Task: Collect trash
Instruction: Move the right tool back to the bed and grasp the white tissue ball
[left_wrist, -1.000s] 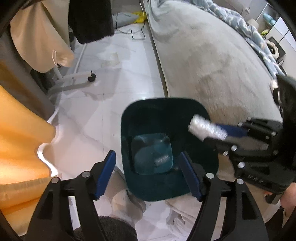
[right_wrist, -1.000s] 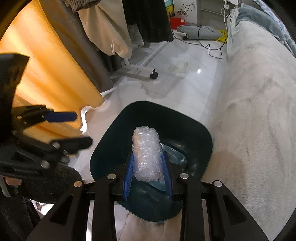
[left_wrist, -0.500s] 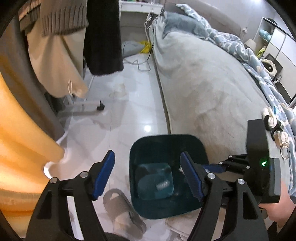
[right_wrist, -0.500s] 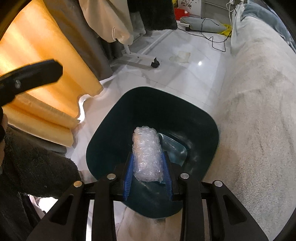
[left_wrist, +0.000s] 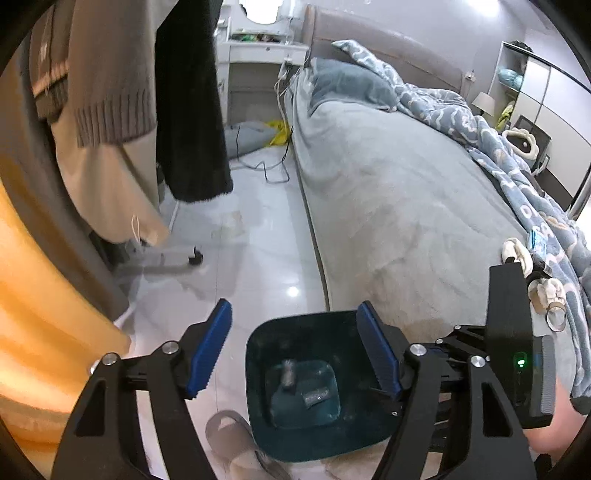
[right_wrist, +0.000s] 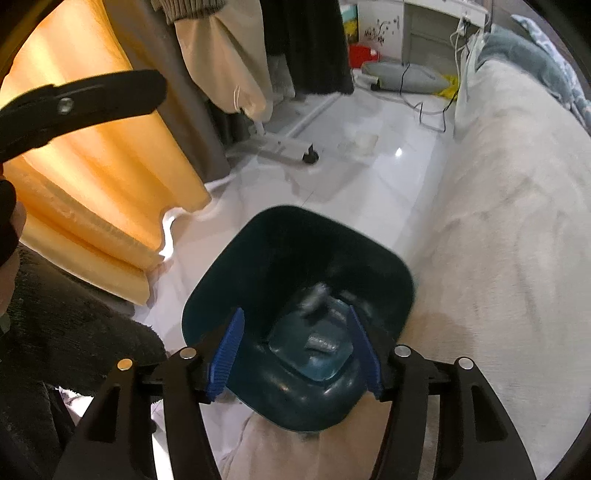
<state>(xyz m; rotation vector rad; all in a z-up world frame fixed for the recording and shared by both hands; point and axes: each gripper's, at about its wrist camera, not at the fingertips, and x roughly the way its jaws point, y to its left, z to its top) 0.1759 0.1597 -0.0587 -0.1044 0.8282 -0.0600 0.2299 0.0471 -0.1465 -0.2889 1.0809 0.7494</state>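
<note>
A dark teal trash bin (left_wrist: 258, 354) (right_wrist: 369, 269) stands on the white floor beside the bed. Inside it lie a clear plastic tray (left_wrist: 325, 410) (right_wrist: 332, 362) and a blurred bubble-wrap wad (right_wrist: 316, 295), which also shows in the left wrist view (left_wrist: 287, 373). My right gripper (right_wrist: 295, 343) is open and empty right above the bin. My left gripper (left_wrist: 293, 345) is open and empty, higher above the bin. The right gripper's body (left_wrist: 517, 362) shows at the right of the left wrist view.
A grey bed (left_wrist: 388, 192) (right_wrist: 517, 221) runs along the right. Orange curtains (right_wrist: 110, 166) and hanging clothes (left_wrist: 110, 92) are on the left, above a wheeled rack base (right_wrist: 291, 147). A grey slipper (left_wrist: 229, 435) lies beside the bin. Cables (left_wrist: 273, 170) lie on the far floor.
My right gripper opened and let the bubble-wrap wad drop into the bin. My left gripper rose and tilted up, so more of the bedroom shows.
</note>
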